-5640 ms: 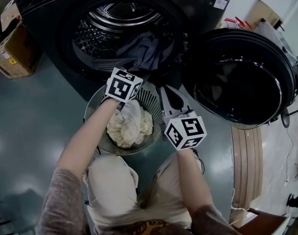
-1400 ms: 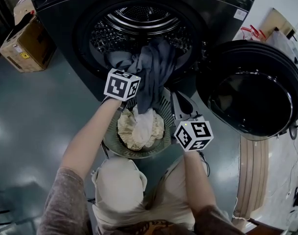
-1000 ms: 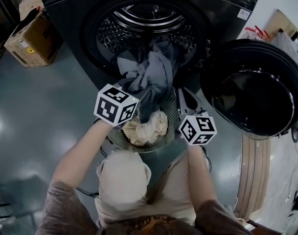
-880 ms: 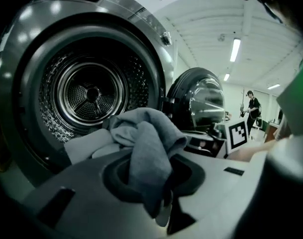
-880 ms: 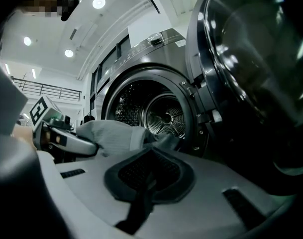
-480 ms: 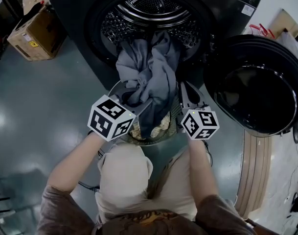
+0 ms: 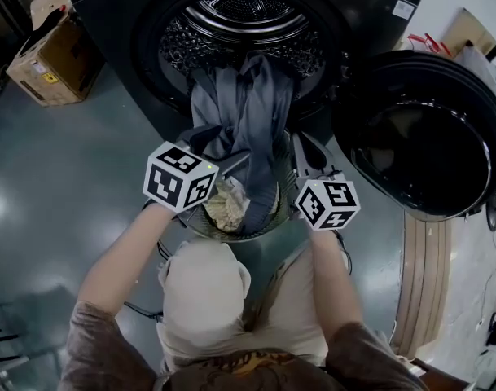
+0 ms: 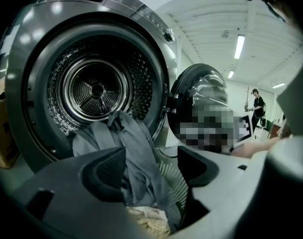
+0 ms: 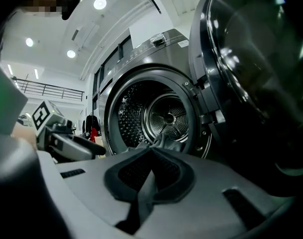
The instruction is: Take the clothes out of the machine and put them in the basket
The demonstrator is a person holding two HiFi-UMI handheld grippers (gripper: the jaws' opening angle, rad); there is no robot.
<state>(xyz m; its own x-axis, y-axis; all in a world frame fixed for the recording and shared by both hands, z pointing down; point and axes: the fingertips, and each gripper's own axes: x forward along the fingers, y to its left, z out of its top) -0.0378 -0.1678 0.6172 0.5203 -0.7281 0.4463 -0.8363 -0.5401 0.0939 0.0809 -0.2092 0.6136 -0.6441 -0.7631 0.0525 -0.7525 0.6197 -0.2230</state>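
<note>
Grey garment (image 7: 246, 112) now trails from drum (image 7: 239, 23) into basket (image 7: 278, 200). My left gripper (image 8: 151, 166) is opening around it; my right gripper (image 9: 150, 171) pinches a fold. The cloth looks limp and light: grasp bunched folds above the basket.

A glossy grey floor (image 7: 60, 177) is seen. The machine (image 7: 109, 31) is set on it. A basket (image 7: 231, 236) is placed just before the machine's opening, a cardboard box (image 7: 48, 59) at the machine's left, pale boards (image 7: 423, 292) at its right.
</note>
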